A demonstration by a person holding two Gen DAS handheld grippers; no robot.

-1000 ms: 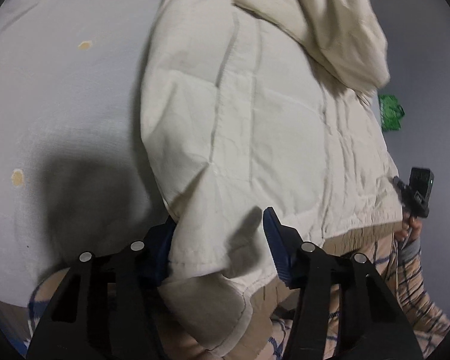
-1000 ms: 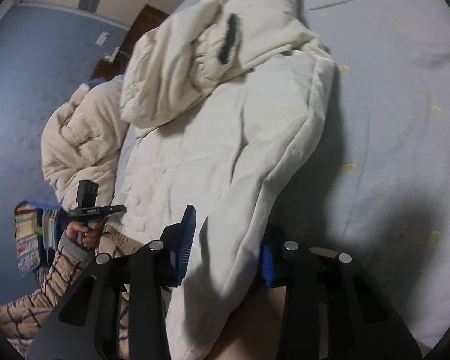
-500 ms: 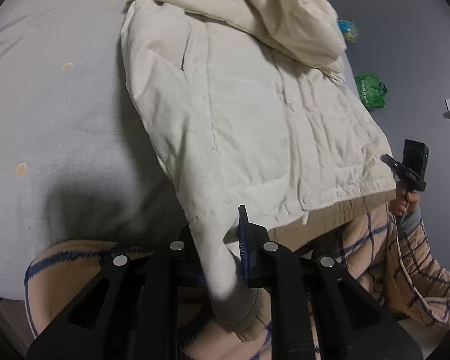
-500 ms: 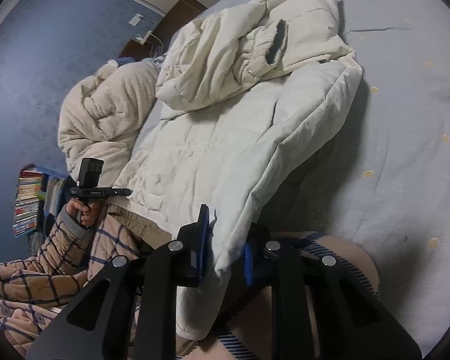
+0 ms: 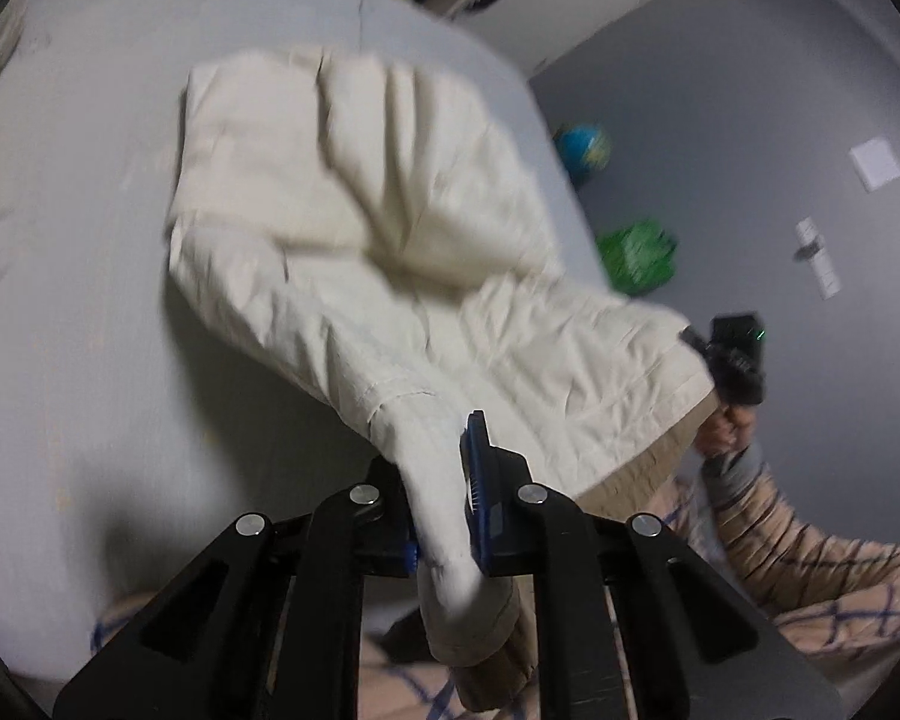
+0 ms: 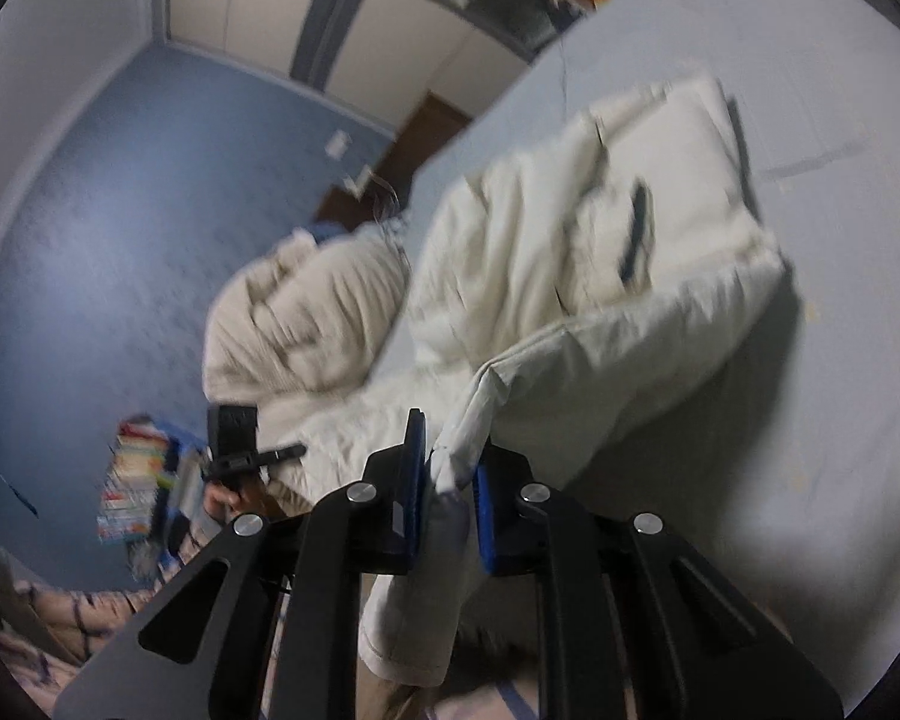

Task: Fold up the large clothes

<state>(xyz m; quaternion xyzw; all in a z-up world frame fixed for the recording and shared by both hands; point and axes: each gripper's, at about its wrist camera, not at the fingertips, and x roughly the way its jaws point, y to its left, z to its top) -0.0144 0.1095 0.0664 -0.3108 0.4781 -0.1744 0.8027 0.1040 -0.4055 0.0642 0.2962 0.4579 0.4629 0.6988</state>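
A cream padded jacket (image 5: pixel 390 252) lies on the pale grey bed sheet (image 5: pixel 72 276), its lower hem raised toward me. My left gripper (image 5: pixel 444 498) has its jaws closing, blue pads pressed on a bunched corner of the hem. In the right wrist view the same jacket (image 6: pixel 600 276) shows its folded sleeve and a dark pocket slit. My right gripper (image 6: pixel 450 480) is closing too, pinching the other hem corner, which hangs below the fingers. The cloth sags between the two held corners. Both views are blurred.
A person's hand (image 5: pixel 720 426) in a plaid sleeve shows at the bed's near edge. On the blue floor lie a green bag (image 5: pixel 636 252) and a globe (image 5: pixel 582 147). A beige duvet heap (image 6: pixel 306 324) and stacked books (image 6: pixel 132 486) sit left of the bed.
Both grippers went from open around the hem to shut on it, then rose, lifting the jacket's lower edge off the bed. Both views tilted up toward the far wall.
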